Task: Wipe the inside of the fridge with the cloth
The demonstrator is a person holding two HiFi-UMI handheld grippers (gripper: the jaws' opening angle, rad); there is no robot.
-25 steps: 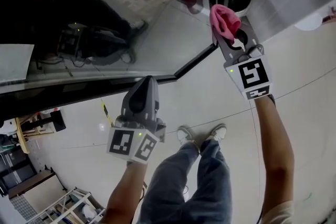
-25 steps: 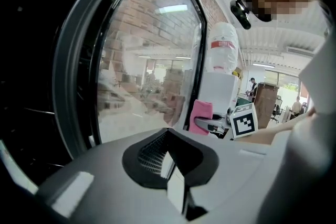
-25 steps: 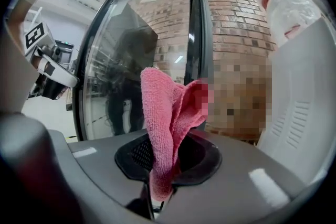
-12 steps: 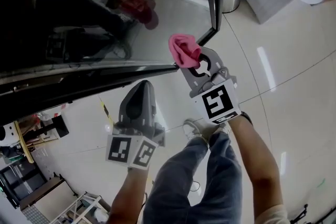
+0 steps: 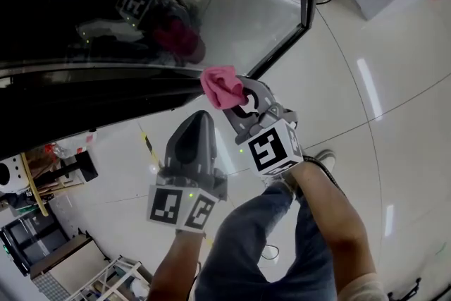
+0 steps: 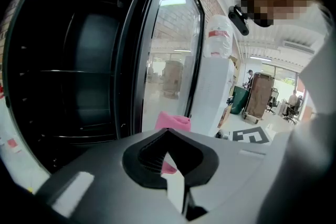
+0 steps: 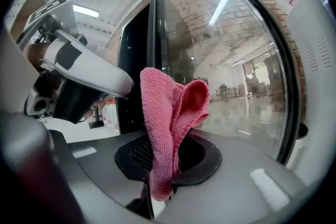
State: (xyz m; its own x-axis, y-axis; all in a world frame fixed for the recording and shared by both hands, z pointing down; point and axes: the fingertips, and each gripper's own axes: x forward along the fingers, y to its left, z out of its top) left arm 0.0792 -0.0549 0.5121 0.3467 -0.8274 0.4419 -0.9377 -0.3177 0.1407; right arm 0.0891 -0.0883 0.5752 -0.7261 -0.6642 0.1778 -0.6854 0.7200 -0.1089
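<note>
pink cloth (image 5: 220, 86) pinched in right gripper (image 5: 238, 103) jaws; left gripper (image 5: 199, 119) jaws together

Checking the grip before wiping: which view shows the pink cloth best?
The right gripper view: the pink terry cloth fills its centre, clamped in the shut jaws of the right gripper. The head view shows it small and bunched; the left gripper view shows only a pink corner.

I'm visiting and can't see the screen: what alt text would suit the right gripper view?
A crumpled pink cloth stands clamped between the right gripper's grey fingers, filling the middle of the view. Behind it is a fridge's black-framed glass door; the left gripper's pale tip pokes in from the left.
</note>
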